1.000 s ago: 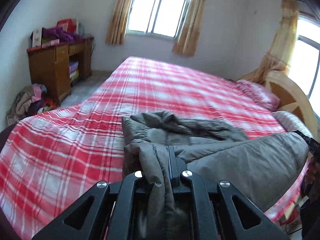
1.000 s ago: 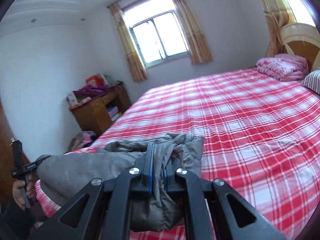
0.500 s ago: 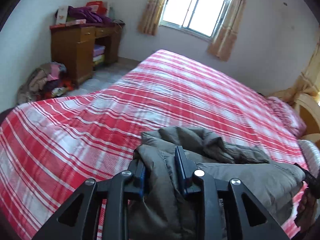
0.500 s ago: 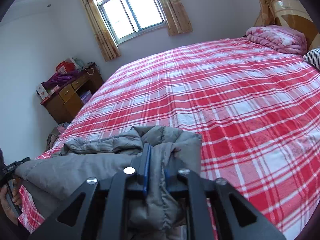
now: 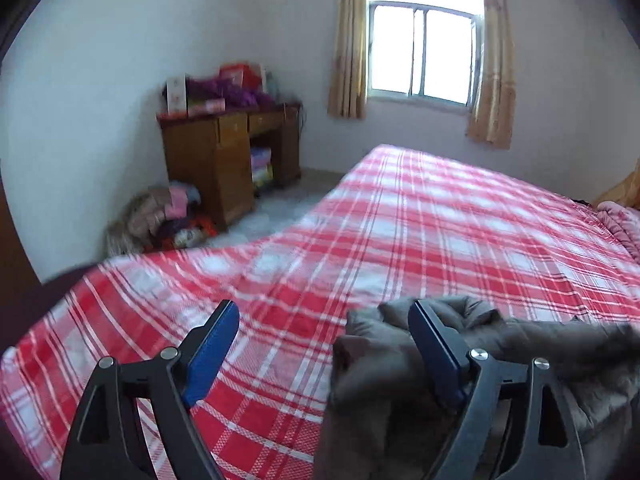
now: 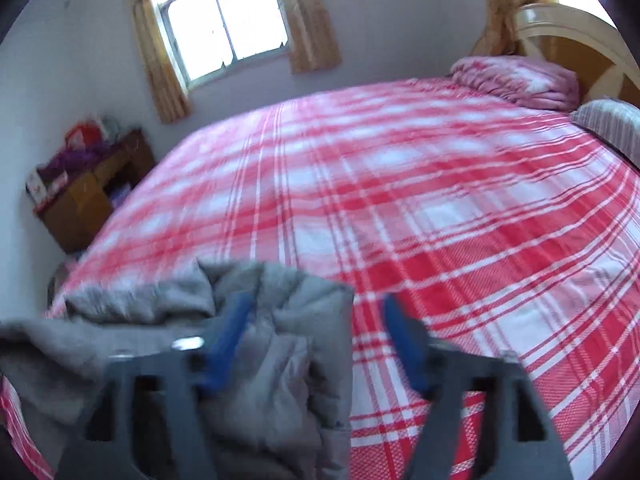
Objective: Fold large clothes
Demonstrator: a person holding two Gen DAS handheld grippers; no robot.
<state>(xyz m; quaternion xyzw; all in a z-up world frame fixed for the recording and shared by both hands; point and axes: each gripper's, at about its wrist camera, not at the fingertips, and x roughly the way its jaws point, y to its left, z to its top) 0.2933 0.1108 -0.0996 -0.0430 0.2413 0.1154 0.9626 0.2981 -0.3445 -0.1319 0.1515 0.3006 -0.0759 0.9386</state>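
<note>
A grey padded jacket (image 5: 532,364) lies bunched at the near edge of the bed with the red plaid sheet (image 5: 400,236). My left gripper (image 5: 324,344) is open; the jacket's left end (image 5: 372,372) lies between the jaws against the right finger, not clamped. In the right wrist view the jacket (image 6: 280,344) lies at lower left on the plaid sheet (image 6: 420,200). My right gripper (image 6: 320,332) is open, with the jacket's right end between the jaws near the left finger. That view is blurred.
A wooden desk (image 5: 228,160) piled with items stands by the far wall, with a heap of clothes (image 5: 160,220) on the floor beside it. A folded pink quilt (image 6: 520,80) and a striped pillow (image 6: 612,128) lie by the headboard (image 6: 580,48).
Both grippers have opened and let go of the jacket, which now rests on the bed. Both cameras have swung, the left one toward the desk.
</note>
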